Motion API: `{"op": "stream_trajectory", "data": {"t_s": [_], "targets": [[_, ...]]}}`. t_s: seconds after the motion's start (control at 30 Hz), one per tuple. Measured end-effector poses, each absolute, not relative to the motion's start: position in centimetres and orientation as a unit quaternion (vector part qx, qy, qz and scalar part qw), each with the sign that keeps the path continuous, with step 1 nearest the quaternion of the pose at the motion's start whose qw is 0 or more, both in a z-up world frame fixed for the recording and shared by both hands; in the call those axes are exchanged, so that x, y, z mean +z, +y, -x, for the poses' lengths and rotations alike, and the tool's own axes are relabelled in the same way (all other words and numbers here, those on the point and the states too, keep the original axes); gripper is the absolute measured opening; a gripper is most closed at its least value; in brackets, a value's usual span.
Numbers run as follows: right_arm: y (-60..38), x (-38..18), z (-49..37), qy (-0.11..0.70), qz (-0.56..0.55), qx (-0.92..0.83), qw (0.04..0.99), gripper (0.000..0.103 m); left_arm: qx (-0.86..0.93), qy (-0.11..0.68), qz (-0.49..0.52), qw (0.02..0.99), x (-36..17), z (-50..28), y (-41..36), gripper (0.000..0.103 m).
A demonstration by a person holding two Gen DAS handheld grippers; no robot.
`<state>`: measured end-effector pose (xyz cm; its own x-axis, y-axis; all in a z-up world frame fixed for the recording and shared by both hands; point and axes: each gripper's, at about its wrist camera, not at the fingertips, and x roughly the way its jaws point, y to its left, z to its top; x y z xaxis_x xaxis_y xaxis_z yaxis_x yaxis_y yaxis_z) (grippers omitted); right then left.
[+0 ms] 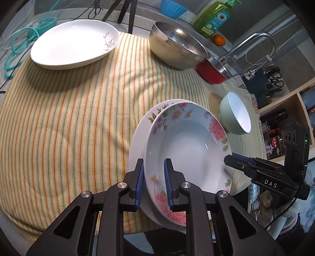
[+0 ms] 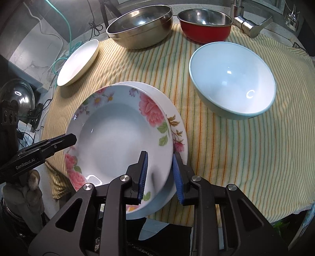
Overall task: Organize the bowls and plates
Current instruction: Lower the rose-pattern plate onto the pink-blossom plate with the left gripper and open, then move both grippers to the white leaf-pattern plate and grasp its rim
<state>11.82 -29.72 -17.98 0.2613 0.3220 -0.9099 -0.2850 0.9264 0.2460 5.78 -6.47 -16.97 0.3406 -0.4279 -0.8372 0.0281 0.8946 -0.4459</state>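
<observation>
On the striped cloth (image 2: 226,141) both grippers are straddling the near floral plate (image 2: 118,126), stacked on another plate (image 2: 178,126), left gripper (image 1: 152,183) and right gripper (image 2: 160,177) spread, not yet pinching, while the far white plate (image 1: 72,43), steel bowl (image 2: 139,25), red bowl (image 2: 204,21) and blue bowl (image 2: 232,82) are lying unsorted.

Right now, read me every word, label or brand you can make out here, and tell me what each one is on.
"DAS" – on the right gripper body, seen from the left wrist.
"GenRobot.AI" – on the left gripper body, seen from the right wrist.
Green soap bottle label: print too small to read.
Dark bottles on the shelf: labels too blurred to read.
</observation>
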Motion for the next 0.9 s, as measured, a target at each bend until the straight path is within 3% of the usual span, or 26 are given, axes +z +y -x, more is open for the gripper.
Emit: {"op": "stream_trajectory", "data": {"t_s": [0.07,0.13,0.2,0.23,0.37,0.5,0.57,0.7,0.9], "targets": [[-29.6,-17.9,-11.7,0.575,-0.009,0.188,0.796,0.029,-0.142,0.556,0.180,0.799,-17.0,-5.8,-6.5,0.017],[-29.6,-17.6,-11.6,0.571,-0.007,0.189,0.799,0.043,-0.145,0.557,0.177,0.798,-16.9,-5.8,-6.6,0.023],[-29.5,-17.2,-11.5,0.561,-0.006,0.185,0.807,0.065,-0.145,0.556,0.175,0.800,-16.7,-5.7,-6.6,0.031],[-29.6,-16.8,-11.5,0.554,-0.004,0.182,0.812,0.068,-0.144,0.554,0.171,0.802,-16.6,-5.7,-6.7,0.036],[-29.6,-15.6,-11.5,0.538,-0.010,0.188,0.821,0.075,-0.133,0.545,0.160,0.812,-15.9,-5.8,-6.5,0.050],[-29.5,-14.5,-11.5,0.525,-0.023,0.196,0.828,0.080,-0.122,0.531,0.140,0.827,-14.8,-6.0,-6.1,0.052],[-29.2,-13.8,-11.6,0.518,-0.030,0.204,0.830,0.081,-0.112,0.523,0.126,0.835,-14.2,-6.1,-6.0,0.062],[-27.9,-12.7,-11.8,0.504,-0.032,0.215,0.836,0.087,-0.099,0.501,0.098,0.854,-12.7,-6.3,-5.4,0.064],[-26.0,-11.3,-12.4,0.491,-0.048,0.231,0.838,0.088,-0.090,0.475,0.080,0.872,-11.0,-7.0,-3.3,0.068]]}}
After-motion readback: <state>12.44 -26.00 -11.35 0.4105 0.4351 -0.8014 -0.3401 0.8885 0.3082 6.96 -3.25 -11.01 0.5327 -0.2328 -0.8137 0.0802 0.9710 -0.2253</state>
